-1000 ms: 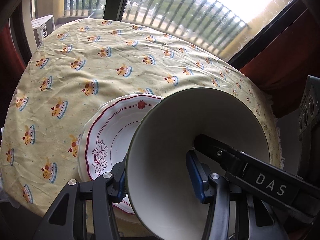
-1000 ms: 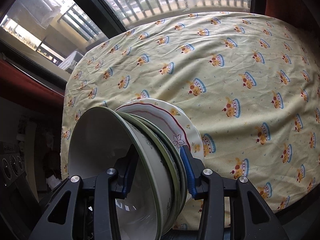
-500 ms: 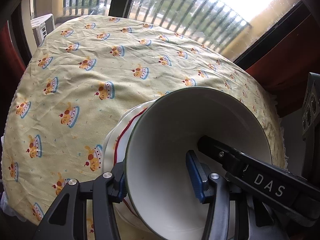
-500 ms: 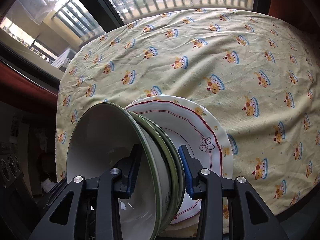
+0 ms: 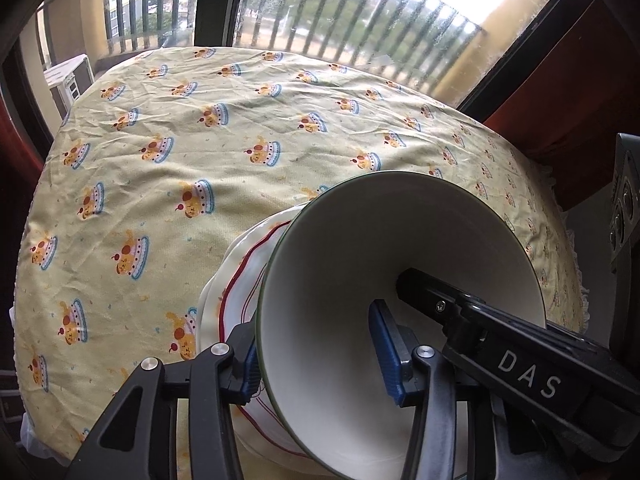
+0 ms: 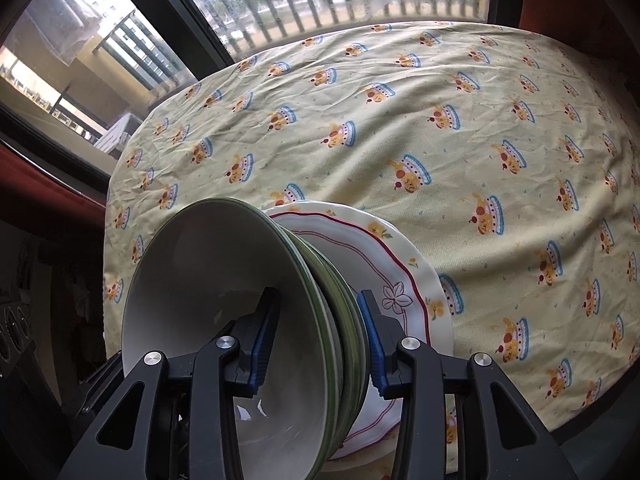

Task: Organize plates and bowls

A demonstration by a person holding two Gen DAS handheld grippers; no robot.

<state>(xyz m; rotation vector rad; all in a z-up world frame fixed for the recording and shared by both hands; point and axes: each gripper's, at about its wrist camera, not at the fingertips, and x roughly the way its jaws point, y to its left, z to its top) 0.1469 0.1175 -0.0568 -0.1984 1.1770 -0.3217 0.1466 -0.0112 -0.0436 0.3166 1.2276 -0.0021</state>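
A stack of green-rimmed white bowls is held by both grippers at opposite rims, over plates near the table's front edge. My left gripper is shut on the stack's rim, one finger inside the top bowl. My right gripper is shut on the opposite rim; its black finger shows inside the bowl in the left wrist view. Under the bowls lies a red-lined floral plate on a cream plate.
A round table with a yellow cake-print cloth stretches toward a barred window. A dark appliance with knobs stands off the table's side.
The bowl stack has come down and closer onto the plates, covering more of the floral plate. Both grippers stayed shut on its rims.
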